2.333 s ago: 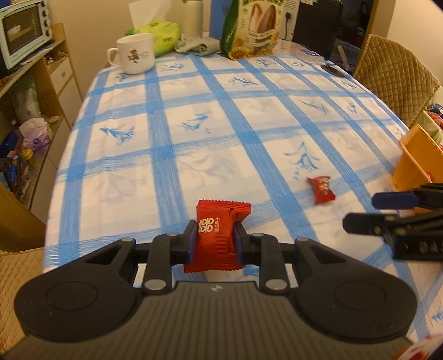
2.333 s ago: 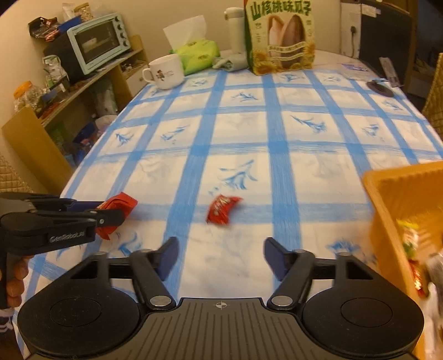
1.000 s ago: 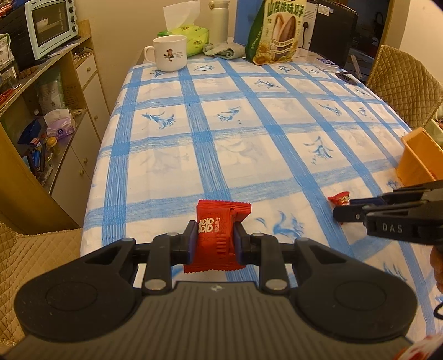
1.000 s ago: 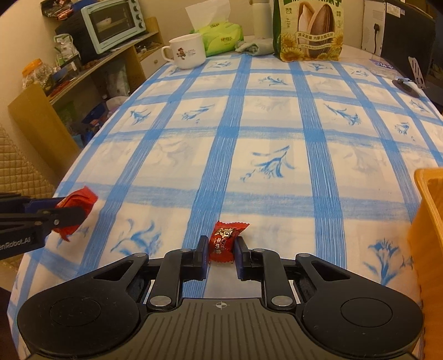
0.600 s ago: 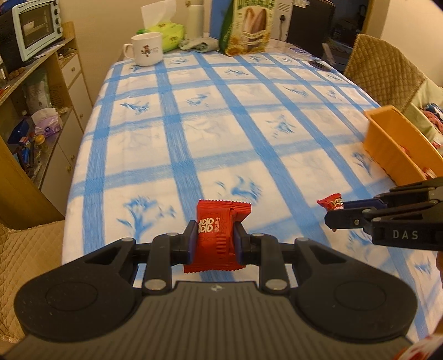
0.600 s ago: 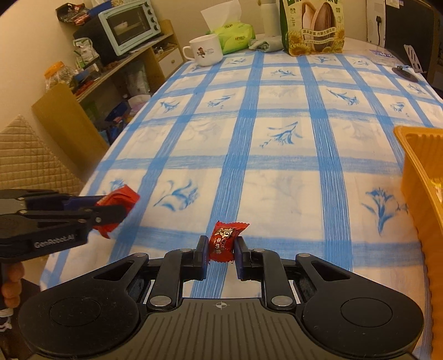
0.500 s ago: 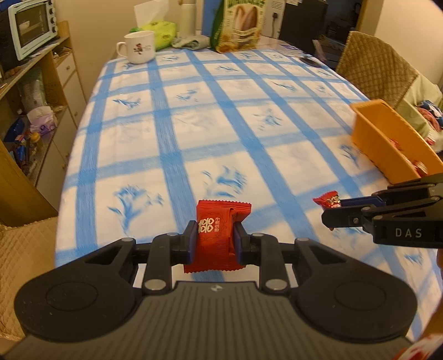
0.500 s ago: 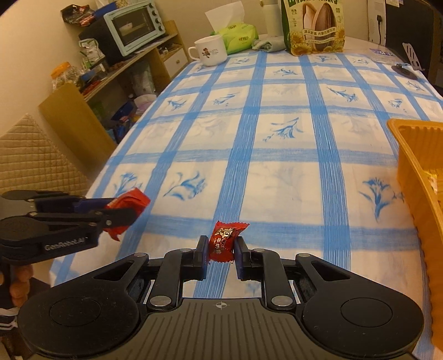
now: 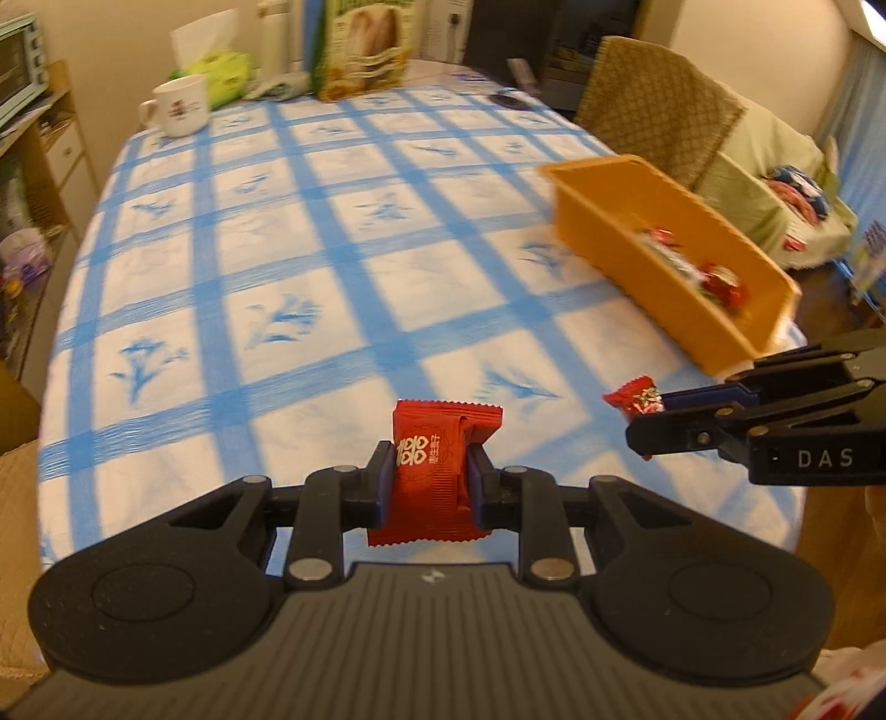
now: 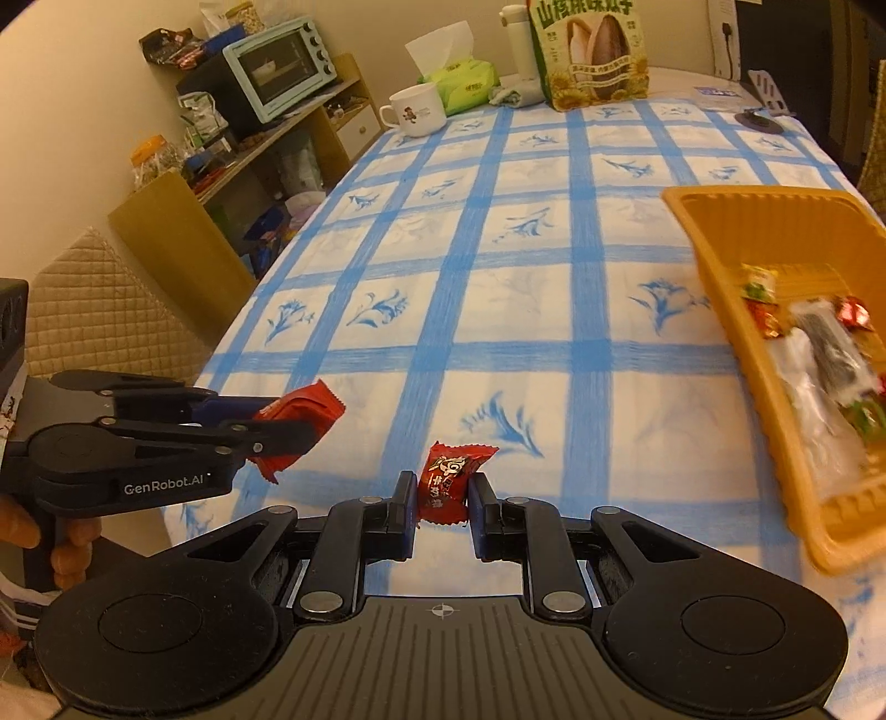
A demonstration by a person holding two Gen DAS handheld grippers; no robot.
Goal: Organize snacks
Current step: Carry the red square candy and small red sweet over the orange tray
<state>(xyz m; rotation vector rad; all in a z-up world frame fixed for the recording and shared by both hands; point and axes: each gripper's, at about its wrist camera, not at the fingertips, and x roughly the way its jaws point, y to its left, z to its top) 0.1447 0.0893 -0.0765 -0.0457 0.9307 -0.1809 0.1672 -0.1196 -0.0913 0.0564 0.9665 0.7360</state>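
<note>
Our left gripper (image 9: 429,479) has its fingers clamped on a red snack packet (image 9: 437,471), our right gripper (image 10: 441,512) pinches a small red wrapped candy (image 10: 448,484). Both hang above the checked surface (image 10: 498,288), near the orange tray (image 10: 714,221) of snacks.

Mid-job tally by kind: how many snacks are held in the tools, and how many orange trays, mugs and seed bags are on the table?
Held snacks: 2 (red packet, small candy)
Orange tray: 1
Mug: 1
Seed bag: 1
Total: 5
</note>
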